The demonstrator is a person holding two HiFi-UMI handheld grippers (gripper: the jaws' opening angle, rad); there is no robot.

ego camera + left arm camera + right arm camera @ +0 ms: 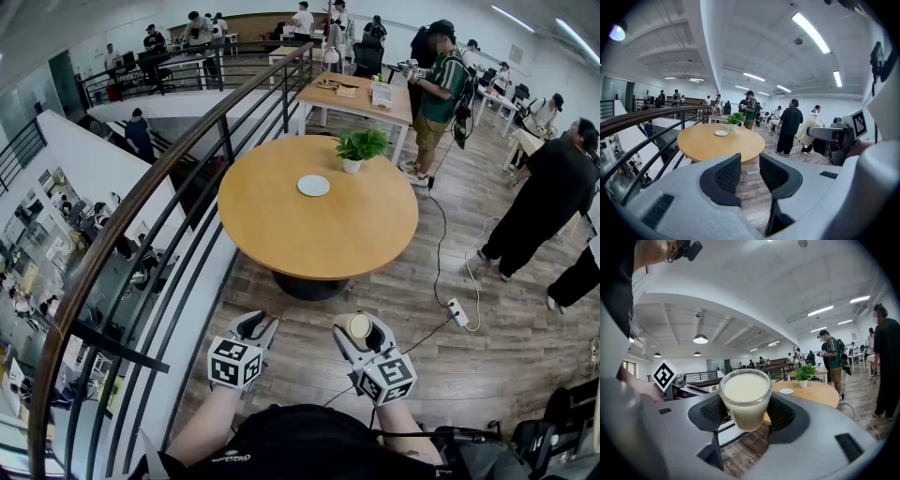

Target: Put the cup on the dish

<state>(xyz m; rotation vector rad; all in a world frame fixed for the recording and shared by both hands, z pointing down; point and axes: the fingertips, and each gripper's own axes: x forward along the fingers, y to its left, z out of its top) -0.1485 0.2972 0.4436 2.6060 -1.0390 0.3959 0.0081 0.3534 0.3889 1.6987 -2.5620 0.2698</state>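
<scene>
Jaws of the right gripper (pixel 746 414) clamp the upright cup (pixel 745 399), mouth upward.

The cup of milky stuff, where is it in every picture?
Head view: cup at bottom middle, in the right tool.
Left gripper view: right of middle; the cream shape is probably it.
Right gripper view: dead centre, gripped by that tool.
Shared landmark: the round table with the white dish.

Bright, even light from ceiling strips (pixel 811 33); strong fisheye edge distortion.
</scene>
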